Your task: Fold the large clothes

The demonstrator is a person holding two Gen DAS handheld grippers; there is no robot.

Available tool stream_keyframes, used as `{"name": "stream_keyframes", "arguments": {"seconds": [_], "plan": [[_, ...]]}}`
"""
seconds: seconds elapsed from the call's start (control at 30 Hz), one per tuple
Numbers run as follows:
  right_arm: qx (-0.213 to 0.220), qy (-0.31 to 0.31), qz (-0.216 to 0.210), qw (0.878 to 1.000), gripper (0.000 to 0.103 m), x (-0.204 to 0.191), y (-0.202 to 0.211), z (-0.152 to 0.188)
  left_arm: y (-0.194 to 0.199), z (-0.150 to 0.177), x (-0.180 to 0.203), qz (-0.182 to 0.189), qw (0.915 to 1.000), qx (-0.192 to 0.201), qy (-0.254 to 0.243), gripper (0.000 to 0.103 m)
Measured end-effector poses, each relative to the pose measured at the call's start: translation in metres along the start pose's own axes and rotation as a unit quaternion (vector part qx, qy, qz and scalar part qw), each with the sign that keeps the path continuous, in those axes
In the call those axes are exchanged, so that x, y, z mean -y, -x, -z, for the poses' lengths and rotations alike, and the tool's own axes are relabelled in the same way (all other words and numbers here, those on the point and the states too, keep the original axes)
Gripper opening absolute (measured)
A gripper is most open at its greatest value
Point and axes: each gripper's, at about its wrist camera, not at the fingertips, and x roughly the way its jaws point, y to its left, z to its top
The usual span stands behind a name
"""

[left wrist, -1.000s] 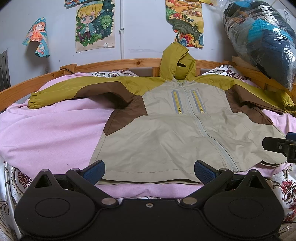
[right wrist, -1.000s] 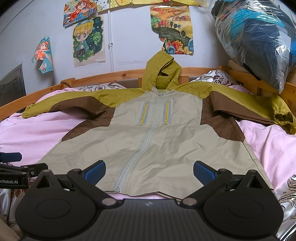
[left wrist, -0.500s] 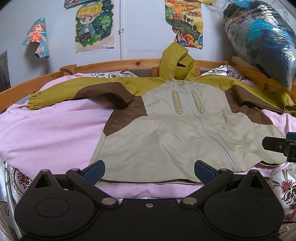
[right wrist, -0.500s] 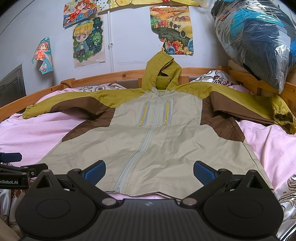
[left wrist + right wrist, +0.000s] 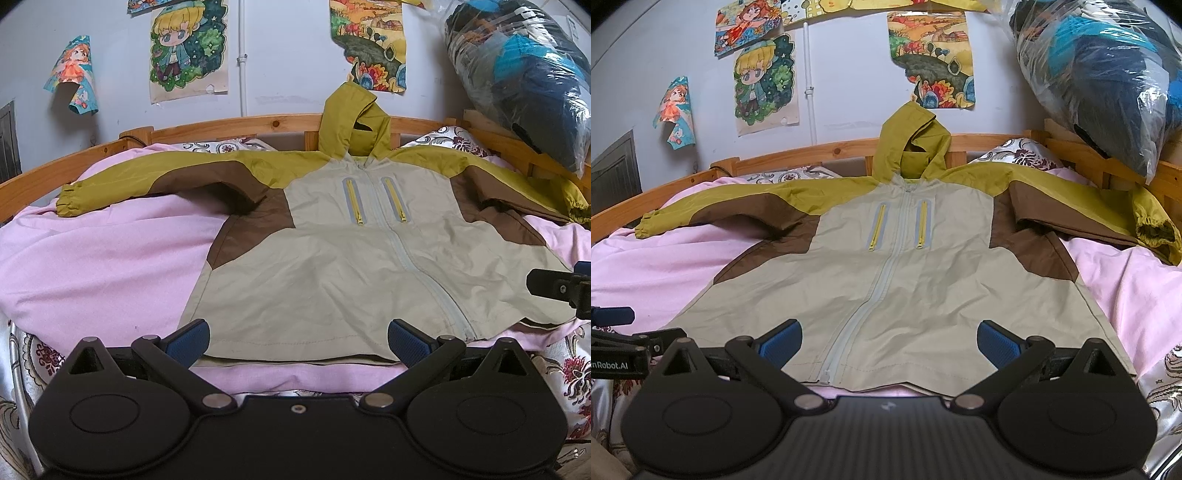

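A hooded jacket (image 5: 332,266) (image 5: 905,280) in beige, brown and olive lies flat, front up and zipped, on a pink sheet (image 5: 92,258). Both sleeves are spread outward and the hood leans on the wooden headboard. My left gripper (image 5: 297,338) stands open just short of the jacket's bottom hem, left of the zip, with nothing between its blue pads. Over the hem near the zip's lower end, my right gripper (image 5: 888,338) is open too. Each gripper shows at the edge of the other's view.
A wooden bed frame (image 5: 229,127) rings the mattress. A big clear bag of dark clothes (image 5: 1108,74) sits on the right rail. Drawings hang on the wall (image 5: 184,48). A patterned cover (image 5: 569,373) shows under the pink sheet at the near edge.
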Motion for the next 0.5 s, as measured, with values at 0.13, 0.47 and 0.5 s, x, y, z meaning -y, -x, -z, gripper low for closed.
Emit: {"name": "stream_keyframes", "arguments": {"seconds": [0.13,0.47,0.5], "plan": [[0.000,-0.009,0.005,1.000,0.103,0.008,-0.001,-0.001,-0.006,-0.001,0.000,-0.004,0.9999,-0.010,-0.001,0.102],[0.012,-0.119,0.069,0.990,0.103,0.087,-0.010,-0.041,-0.041,-0.068,0.005,-0.005,0.9996,-0.022,-0.016,0.102],[0.016,-0.130,0.082,0.988,0.103,0.101,-0.010,-0.046,-0.045,-0.078,0.008,-0.002,0.9994,-0.023,-0.024,0.102]]}}
